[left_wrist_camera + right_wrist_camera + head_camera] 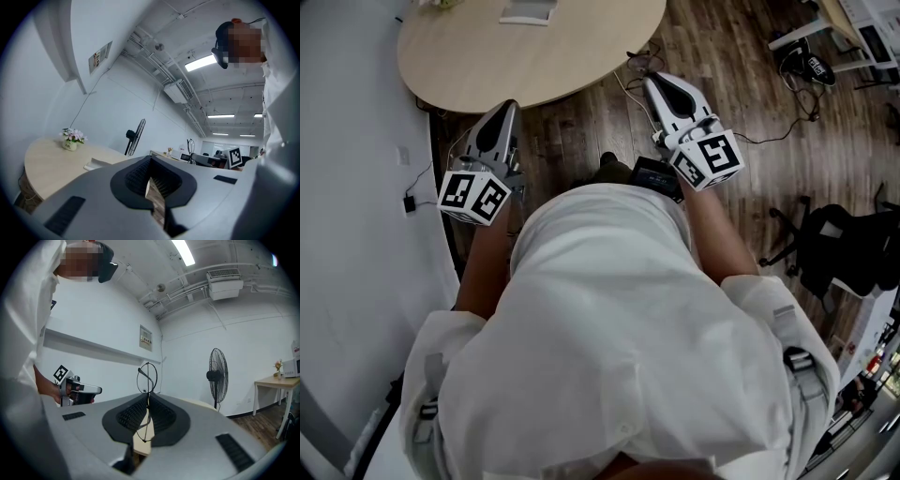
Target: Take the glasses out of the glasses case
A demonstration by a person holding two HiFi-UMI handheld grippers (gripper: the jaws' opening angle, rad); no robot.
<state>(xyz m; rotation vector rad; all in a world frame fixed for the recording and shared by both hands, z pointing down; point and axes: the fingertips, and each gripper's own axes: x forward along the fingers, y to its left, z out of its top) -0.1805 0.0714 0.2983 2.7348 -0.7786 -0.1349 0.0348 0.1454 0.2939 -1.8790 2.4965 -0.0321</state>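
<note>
The right gripper (147, 398) pinches the glasses (147, 378) in its jaws, likely carrying them clear of the bench (534, 47); the left gripper (151, 161) is closed, empty.

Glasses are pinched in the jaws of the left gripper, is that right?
Not quite. The glasses are pinched in the jaws of the right gripper, not the left gripper. The right gripper view shows them there.
</note>
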